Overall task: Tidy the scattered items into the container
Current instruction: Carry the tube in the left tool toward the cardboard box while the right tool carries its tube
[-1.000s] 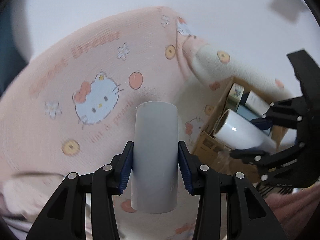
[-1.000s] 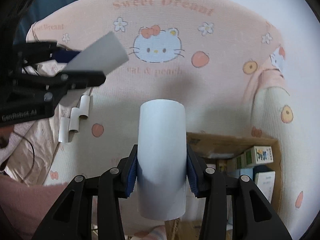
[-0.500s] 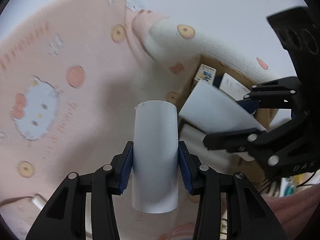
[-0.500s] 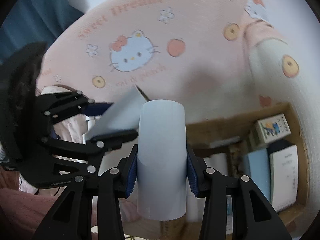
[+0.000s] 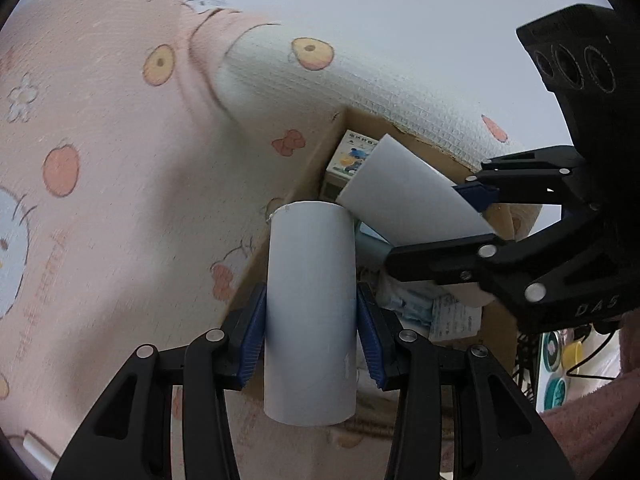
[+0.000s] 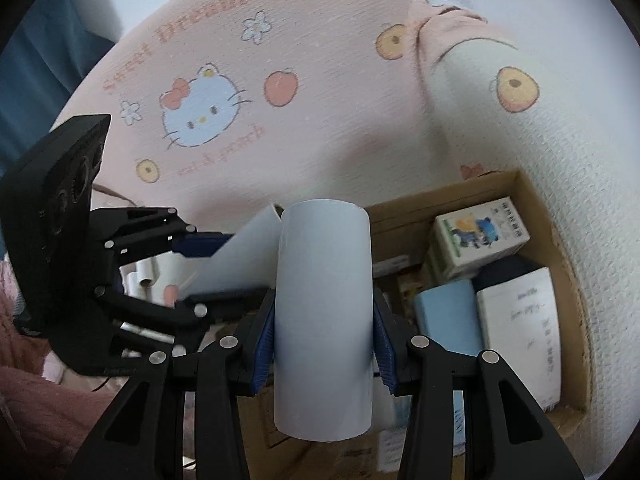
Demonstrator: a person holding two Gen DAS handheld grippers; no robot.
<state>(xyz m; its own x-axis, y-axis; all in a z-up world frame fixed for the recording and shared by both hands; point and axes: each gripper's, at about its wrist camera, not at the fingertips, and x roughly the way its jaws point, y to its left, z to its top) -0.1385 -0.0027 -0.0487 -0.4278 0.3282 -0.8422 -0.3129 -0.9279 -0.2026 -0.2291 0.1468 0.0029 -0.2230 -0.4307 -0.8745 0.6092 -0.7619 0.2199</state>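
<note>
Two pale tubes, one clenched in the left gripper, one in the right gripper, poised over the cardboard box (already crowded): best lowered singly into the near gap before releasing.

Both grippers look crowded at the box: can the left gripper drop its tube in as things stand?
Probably not cleanly. The left gripper and its white tube sit at the cardboard box edge, but the right gripper holds its own tube across the opening.

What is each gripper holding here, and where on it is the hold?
The left gripper clamps a pale grey tube across its middle, blue pads on opposite sides. The right gripper holds a second tube the same way, mid-length.
</note>
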